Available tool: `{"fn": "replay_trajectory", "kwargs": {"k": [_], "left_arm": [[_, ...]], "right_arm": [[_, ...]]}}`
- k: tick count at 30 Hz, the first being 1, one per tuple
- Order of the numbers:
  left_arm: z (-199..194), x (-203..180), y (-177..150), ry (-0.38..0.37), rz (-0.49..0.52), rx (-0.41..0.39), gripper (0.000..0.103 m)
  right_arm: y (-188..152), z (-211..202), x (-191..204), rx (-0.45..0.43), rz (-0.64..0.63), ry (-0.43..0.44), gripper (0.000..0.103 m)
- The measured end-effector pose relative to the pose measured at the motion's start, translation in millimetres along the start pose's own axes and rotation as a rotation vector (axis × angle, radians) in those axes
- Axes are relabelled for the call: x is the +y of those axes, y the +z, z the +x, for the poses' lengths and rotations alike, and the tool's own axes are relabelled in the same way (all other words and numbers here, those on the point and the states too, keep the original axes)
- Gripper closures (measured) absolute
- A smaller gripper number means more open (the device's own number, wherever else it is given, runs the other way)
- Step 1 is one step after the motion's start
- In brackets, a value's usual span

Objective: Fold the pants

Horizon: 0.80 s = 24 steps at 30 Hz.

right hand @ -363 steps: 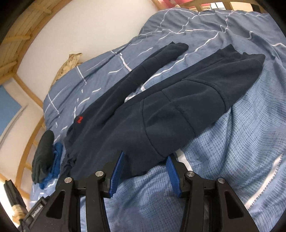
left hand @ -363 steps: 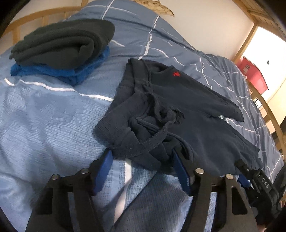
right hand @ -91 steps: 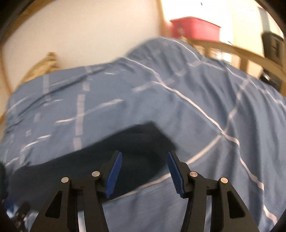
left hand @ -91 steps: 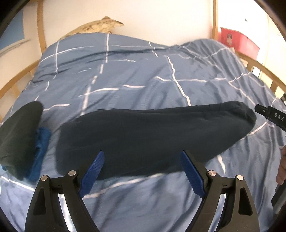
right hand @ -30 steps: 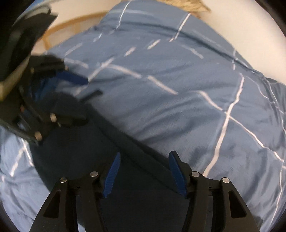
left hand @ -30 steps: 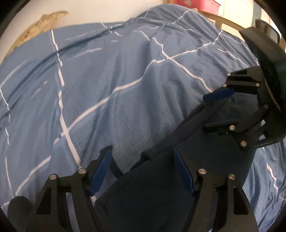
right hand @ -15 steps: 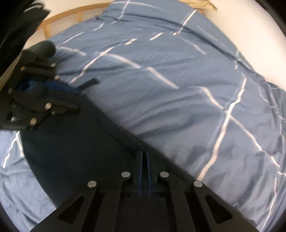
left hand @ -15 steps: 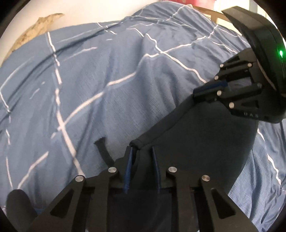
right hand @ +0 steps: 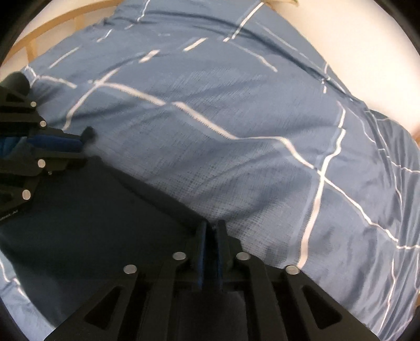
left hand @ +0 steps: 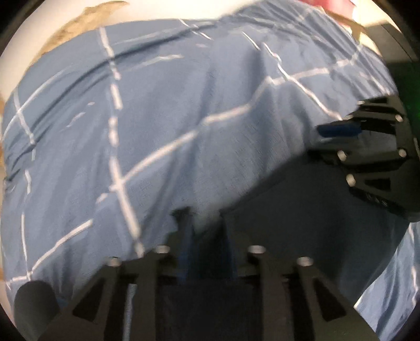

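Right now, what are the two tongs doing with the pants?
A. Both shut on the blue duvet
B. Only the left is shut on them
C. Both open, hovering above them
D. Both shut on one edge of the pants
D: the left tongs and the right tongs are each closed on the same edge of the dark pants, which runs taut between them above the duvet.

I see a blue duvet (right hand: 236,126) with thin white grid lines, rumpled, covering the bed. Curved wooden bed rail (right hand: 52,23) along the far-left edge in right wrist view. Pale wall (right hand: 354,39) behind. Tan object (left hand: 78,23) against the wall at the duvet's top edge, too blurred to identify.
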<state>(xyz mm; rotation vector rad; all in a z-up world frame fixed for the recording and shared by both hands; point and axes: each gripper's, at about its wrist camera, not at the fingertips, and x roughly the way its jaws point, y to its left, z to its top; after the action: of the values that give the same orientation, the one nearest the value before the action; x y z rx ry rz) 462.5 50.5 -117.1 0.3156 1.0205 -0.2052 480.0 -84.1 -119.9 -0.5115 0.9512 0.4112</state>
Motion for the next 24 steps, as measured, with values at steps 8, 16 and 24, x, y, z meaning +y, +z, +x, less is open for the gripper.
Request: {"fn": "replay_trajectory", "kwargs": {"k": [8, 16, 24], "left_arm": [[-87, 7, -33, 0.046, -0.146, -0.191, 0.042], [-129, -56, -97, -0.003, -0.152, -0.252, 0.04], [-120, -87, -125, -0.051, -0.245, -0.217, 0.04]], "right_arm": [[-32, -95, -19, -0.225, 0.141, -0.012, 0.054], [-108, -142, 11, -0.307, 0.131, 0.113, 0.054], [-155, -123, 27, -0.244, 0.118, 0.208, 0.054]]}}
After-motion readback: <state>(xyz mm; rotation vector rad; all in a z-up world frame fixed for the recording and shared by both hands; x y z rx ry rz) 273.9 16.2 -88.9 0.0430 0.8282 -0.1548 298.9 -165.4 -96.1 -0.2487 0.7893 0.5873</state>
